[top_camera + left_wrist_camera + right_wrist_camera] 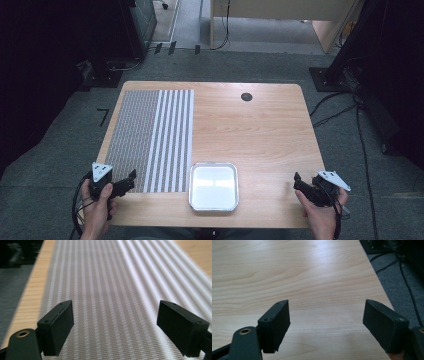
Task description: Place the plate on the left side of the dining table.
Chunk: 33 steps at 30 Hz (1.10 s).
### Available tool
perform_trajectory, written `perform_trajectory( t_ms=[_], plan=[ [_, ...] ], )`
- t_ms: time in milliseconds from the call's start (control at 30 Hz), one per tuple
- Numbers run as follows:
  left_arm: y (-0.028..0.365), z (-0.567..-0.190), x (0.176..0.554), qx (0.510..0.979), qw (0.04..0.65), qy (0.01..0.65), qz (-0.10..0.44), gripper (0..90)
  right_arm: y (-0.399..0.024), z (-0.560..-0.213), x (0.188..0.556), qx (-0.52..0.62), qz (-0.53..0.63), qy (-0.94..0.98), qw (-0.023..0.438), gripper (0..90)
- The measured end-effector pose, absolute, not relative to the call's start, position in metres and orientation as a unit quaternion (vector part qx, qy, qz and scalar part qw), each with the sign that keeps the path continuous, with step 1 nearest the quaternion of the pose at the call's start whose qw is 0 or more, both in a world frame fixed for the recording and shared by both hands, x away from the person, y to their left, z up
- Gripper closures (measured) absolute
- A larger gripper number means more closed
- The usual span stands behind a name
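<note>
Striped mat (150, 140) on wooden table (260, 130)

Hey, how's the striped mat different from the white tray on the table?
The striped mat is long, flat and patterned in grey and white; the white tray is smaller, squarish, plain and has a raised rim. The mat covers the table's left side; the tray sits at the near edge. Both lie untouched.
</note>
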State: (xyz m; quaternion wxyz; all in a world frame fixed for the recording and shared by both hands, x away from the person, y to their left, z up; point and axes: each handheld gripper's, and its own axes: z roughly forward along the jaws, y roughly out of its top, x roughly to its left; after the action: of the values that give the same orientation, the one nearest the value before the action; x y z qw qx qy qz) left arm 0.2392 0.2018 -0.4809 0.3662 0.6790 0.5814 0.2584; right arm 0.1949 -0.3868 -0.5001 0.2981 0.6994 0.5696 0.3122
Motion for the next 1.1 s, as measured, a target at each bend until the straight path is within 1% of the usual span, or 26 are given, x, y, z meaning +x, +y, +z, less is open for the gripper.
perform_trajectory(
  t_ms=[200,333,433,567,833,1100],
  plan=[
    [0.186,-0.474,0.244,0.678,0.371,0.583,0.249,14.1,-0.378,-0.491,0.196,0.692,0.321,0.572,0.301,22.2],
    [0.170,-0.468,0.246,0.691,0.364,0.571,0.252,14.0,-0.371,-0.485,0.196,0.687,0.332,0.575,0.296,22.1],
    [0.162,-0.462,0.248,0.689,0.373,0.572,0.243,14.0,-0.366,-0.481,0.196,0.686,0.338,0.574,0.292,21.9],
    [0.149,-0.455,0.251,0.693,0.376,0.564,0.245,14.0,-0.362,-0.478,0.197,0.686,0.348,0.572,0.286,21.6],
    [0.122,-0.454,0.256,0.705,0.375,0.550,0.244,14.1,-0.349,-0.471,0.200,0.674,0.358,0.578,0.288,21.0],
    [0.092,-0.450,0.261,0.707,0.383,0.545,0.237,14.0,-0.332,-0.465,0.205,0.661,0.370,0.591,0.279,19.0]
  ],
)
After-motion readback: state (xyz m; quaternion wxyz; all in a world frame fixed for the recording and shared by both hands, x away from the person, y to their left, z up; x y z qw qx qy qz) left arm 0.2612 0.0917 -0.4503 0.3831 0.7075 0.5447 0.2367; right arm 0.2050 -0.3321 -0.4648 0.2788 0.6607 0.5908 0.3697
